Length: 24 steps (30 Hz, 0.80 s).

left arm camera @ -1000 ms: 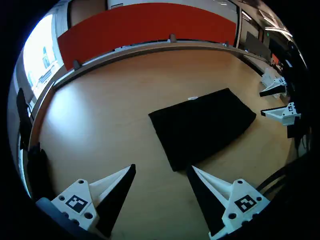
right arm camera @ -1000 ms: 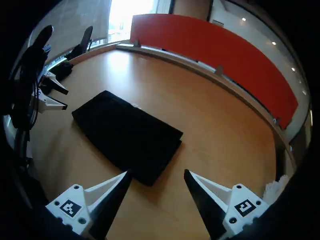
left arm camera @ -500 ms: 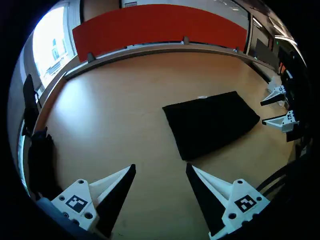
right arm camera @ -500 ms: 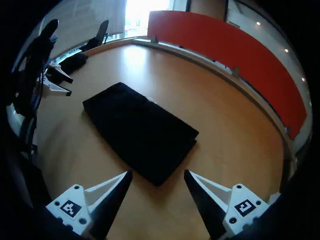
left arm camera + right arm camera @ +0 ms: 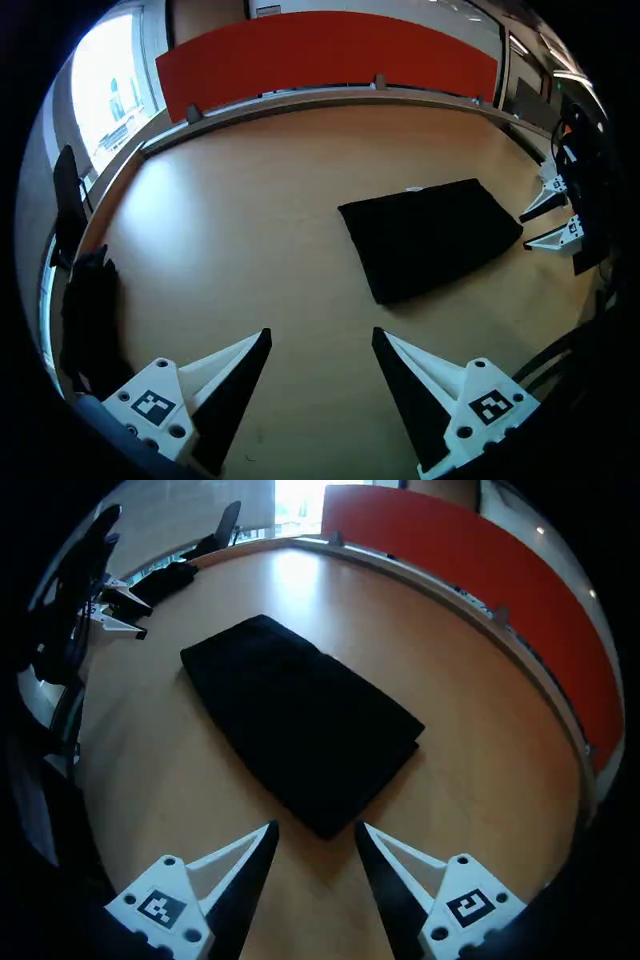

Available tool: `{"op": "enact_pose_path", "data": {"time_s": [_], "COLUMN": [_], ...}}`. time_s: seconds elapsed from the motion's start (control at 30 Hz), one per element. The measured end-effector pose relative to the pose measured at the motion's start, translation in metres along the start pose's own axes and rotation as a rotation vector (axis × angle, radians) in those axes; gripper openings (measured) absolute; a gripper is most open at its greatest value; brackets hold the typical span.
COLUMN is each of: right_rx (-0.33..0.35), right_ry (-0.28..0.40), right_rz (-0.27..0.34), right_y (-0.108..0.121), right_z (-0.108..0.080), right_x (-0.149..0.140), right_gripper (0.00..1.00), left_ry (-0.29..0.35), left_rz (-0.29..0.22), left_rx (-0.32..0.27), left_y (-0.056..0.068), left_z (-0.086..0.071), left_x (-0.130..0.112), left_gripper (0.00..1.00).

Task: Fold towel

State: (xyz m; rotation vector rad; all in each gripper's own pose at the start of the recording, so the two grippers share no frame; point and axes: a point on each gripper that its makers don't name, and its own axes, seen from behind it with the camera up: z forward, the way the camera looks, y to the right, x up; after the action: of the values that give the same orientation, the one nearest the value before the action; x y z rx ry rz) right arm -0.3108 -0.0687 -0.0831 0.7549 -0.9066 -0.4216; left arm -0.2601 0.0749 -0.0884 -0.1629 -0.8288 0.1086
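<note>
**Towel lies flat and folded; both grippers empty**

In the left gripper view, the left gripper (image 5: 321,332) hangs over the light wooden bench (image 5: 240,208). Its jaws are spread with nothing between them. To its right, well apart from it, the black cloth towel (image 5: 430,236) lies flat on the bench as a compact rectangle. Farther right, just beside the towel's far end, the right gripper (image 5: 550,222) also has its jaws spread and holds nothing.

In the right gripper view one long side of the towel shows a doubled edge. From that I judge it has been folded at least once, and its outline is tidy. It may be finished, or one more fold may be left; the pictures do not settle this.

At the bench's left edge a dark bundle (image 5: 88,312) is too shadowed to identify. The black cloth hides its creases, so the layers cannot be counted. A small pale tag (image 5: 414,189) on the towel's far edge is too small to make out. Whether the right gripper's tips touch the near corner, I cannot tell.
</note>
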Motion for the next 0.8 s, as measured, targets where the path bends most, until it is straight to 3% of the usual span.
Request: {"op": "enact_pose_path", "data": {"time_s": [0.3, 0.43, 0.63, 0.8], "right_rx": [0.016, 0.018, 0.016, 0.012], "right_ry": [-0.03, -0.04, -0.032, -0.041], "right_rz": [0.014, 0.023, 0.04, 0.037], "right_y": [-0.003, -0.002, 0.001, 0.005], "right_z": [0.002, 0.003, 0.003, 0.002], "right_x": [-0.009, -0.012, -0.01, -0.013], "right_gripper": [0.53, 0.41, 0.41, 0.17], "left_ry": [0.005, 0.004, 0.0, -0.004], "left_rz": [-0.011, -0.009, -0.008, -0.004], "left_rx": [0.004, 0.006, 0.008, 0.011], "left_y": [0.0, 0.0, -0.002, -0.004], "left_z": [-0.004, -0.005, -0.006, -0.007], "left_x": [-0.006, -0.009, -0.012, -0.014], "left_gripper": [0.93, 0.93, 0.93, 0.93]}}
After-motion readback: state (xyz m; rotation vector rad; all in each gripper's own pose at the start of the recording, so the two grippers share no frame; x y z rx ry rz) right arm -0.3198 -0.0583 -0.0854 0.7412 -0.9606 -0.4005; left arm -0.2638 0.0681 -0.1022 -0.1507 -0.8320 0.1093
